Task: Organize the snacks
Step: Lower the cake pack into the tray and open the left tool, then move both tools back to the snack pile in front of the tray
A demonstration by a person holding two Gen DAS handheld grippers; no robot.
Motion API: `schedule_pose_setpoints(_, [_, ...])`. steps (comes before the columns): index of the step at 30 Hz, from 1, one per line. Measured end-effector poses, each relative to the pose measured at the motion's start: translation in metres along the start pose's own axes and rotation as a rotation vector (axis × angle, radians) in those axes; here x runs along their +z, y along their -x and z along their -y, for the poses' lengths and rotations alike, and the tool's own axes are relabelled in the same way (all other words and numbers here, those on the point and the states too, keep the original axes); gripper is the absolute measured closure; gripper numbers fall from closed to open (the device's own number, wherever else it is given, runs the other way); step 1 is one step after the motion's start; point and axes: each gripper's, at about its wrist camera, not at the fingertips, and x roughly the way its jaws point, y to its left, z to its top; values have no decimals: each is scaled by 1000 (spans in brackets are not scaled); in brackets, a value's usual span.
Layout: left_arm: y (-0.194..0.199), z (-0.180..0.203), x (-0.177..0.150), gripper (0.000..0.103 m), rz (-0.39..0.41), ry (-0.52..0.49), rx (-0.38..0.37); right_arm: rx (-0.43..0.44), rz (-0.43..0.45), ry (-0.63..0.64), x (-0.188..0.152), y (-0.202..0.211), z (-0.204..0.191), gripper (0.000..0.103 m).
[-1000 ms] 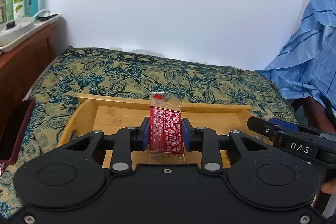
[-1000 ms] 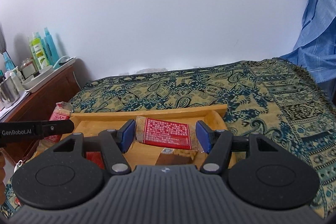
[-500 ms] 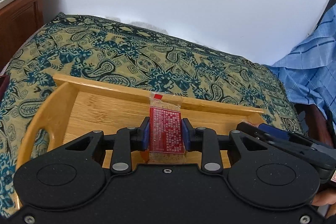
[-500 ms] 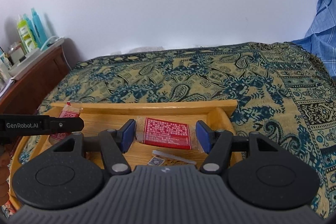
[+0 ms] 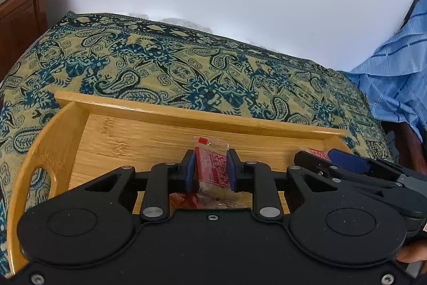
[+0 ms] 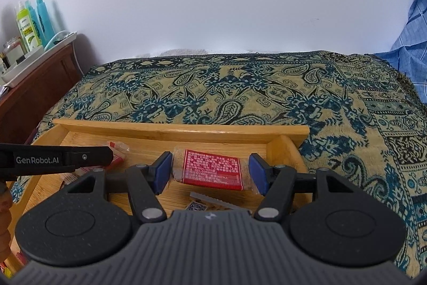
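Both packets now hang low inside the tray (image 5: 165,114), left hand-held gripper (image 5: 208,171) pinching one packet (image 5: 212,168), right hand-held gripper (image 6: 210,172) pinching another (image 6: 212,168), ready for release.

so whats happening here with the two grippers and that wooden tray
A person is sorting snacks into a bamboo tray on a paisley cloth. The left hand-held gripper holds a red snack packet upright over the tray floor, though its pads look slightly eased. The right hand-held gripper straddles another red snack packet lying crosswise; whether it is gripped or just released is unclear. A small packet with a QR code lies below it.
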Motion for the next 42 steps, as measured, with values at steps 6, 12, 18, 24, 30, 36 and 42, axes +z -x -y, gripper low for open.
schedule_pose_setpoints(6, [-1, -1, 0, 80, 1, -11, 1, -11, -1, 9, 0, -3, -2, 38])
schedule_pose_setpoints(12, [-2, -1, -1, 80, 0, -11, 8, -10, -7, -1, -1, -7, -4, 38])
schedule_pose_setpoints(18, [-3, -1, -1, 79, 6, -25, 12, -9, -3, 10, -2, -9, -6, 37])
schedule_pose_setpoints(24, [2, 2, -4, 56, 16, -52, 31, 6, 7, -5, -2, -8, -5, 23])
schedule_pose_setpoints(30, [23, 2, -7, 41, 49, -60, 44, 31, 46, -28, -4, 8, -5, 14])
schedule_pose_setpoints(36, [58, 0, -18, 31, 89, -76, 39, 57, 83, -39, -11, 36, -8, 13])
schedule_pose_setpoints(42, [103, -1, -39, 22, 134, -118, 41, 75, 135, -23, -30, 72, -17, 13])
